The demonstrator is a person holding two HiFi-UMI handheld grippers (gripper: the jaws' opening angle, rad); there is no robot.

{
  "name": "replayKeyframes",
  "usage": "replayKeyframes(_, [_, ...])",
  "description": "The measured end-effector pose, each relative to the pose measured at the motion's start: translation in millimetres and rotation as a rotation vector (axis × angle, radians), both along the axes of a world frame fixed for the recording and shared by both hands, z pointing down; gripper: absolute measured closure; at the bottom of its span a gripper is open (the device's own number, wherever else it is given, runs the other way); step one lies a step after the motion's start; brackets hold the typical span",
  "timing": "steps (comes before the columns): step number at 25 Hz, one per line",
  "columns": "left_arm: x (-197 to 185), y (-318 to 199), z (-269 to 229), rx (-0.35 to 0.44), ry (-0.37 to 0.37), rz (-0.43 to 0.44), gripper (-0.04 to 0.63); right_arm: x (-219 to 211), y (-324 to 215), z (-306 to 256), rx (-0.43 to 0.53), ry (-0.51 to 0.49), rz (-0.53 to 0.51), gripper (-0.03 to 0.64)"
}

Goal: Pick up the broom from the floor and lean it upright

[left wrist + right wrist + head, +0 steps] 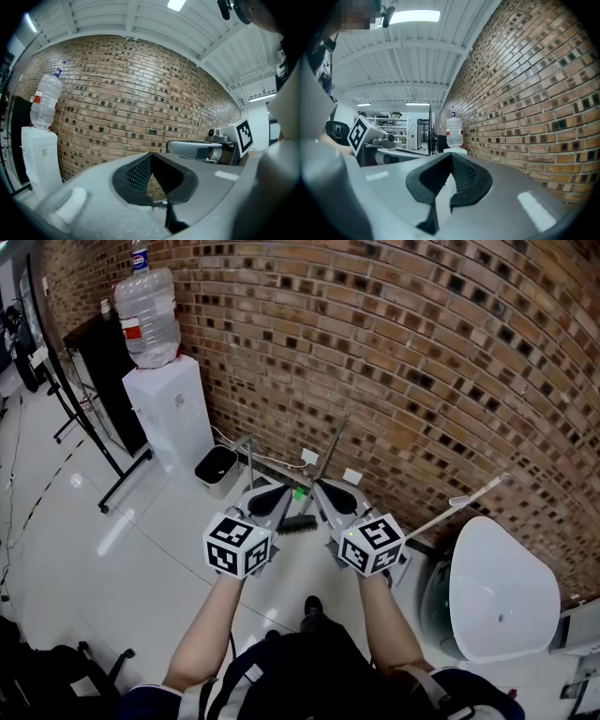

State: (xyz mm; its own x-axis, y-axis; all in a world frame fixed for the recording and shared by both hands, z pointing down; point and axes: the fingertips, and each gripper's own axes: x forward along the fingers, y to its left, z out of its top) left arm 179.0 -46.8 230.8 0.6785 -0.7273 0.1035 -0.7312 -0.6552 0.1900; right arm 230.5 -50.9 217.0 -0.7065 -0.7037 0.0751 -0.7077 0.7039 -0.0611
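Observation:
The broom (325, 468) leans with its thin handle up against the brick wall (422, 362), its black brush head (300, 524) on the floor just beyond my grippers. Both grippers are held up side by side in front of it, pointing at the wall. My left gripper (283, 493) (151, 153) is shut with nothing in it. The right gripper (320, 487) (451, 153) is also shut and empty. Neither touches the broom. In the two gripper views the broom is hidden.
A white water dispenser (173, 409) with a bottle (148, 315) stands at the left by the wall, a black tray (216, 465) at its foot. A black stand (112, 465) is further left. A white rounded object (497, 587) and a white handle (459, 502) are at the right.

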Motion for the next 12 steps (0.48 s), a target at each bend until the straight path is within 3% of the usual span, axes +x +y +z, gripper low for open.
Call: replayKeyframes(12, [1.2,-1.5,-4.0,0.004,0.004,0.005,0.595,2.5,0.9,-7.0,0.008,-0.01,0.013,0.615])
